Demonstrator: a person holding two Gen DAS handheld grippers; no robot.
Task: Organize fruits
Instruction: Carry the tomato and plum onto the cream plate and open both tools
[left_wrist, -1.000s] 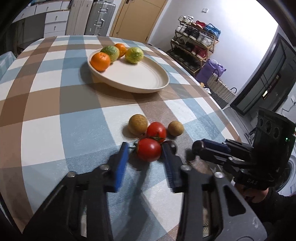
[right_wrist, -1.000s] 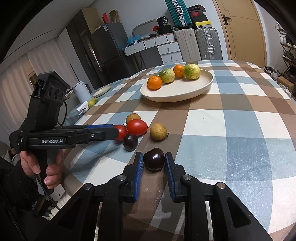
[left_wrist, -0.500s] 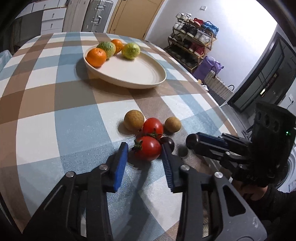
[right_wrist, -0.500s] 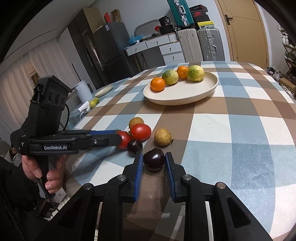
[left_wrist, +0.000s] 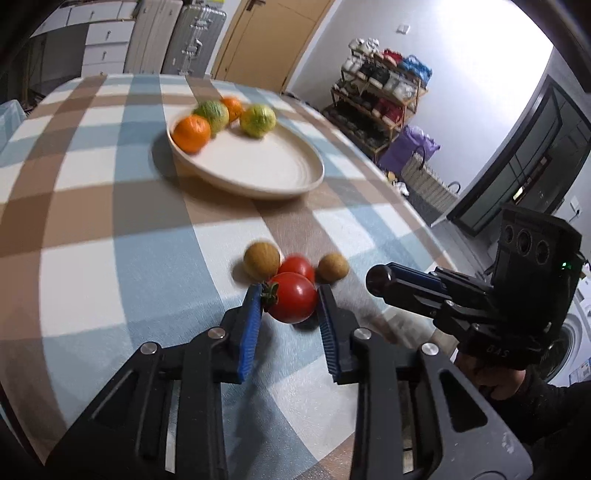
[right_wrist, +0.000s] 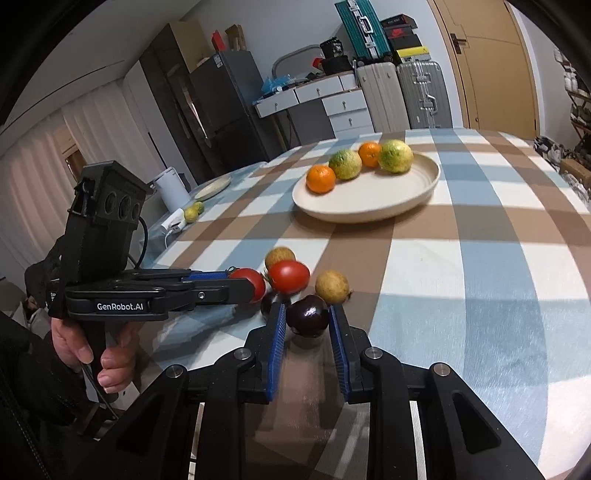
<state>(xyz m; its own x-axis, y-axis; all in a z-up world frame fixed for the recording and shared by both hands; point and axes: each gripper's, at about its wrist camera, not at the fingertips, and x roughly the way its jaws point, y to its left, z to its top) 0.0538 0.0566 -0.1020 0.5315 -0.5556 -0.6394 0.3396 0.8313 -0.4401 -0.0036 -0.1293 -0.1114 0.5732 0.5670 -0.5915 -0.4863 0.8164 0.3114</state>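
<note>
Plate (right_wrist: 424, 192) of citrus beyond, second tomato (left_wrist: 297, 264) behind clamped tomato (left_wrist: 291, 301)

The left gripper (left_wrist: 290, 301) points down at a slant, its blue pads having just been closing onto a red tomato (left_wrist: 291, 302) — both pads now meet its sides; the left hand (right_wrist: 96, 356) wraps the black handle below, fingers curled, a dark sleeve behind it. The right gripper (right_wrist: 307, 317) slants down likewise, pads clamped on a dark purple fruit (right_wrist: 308, 320); its hand (left_wrist: 495, 380) shows only partly, under the handle.
</note>
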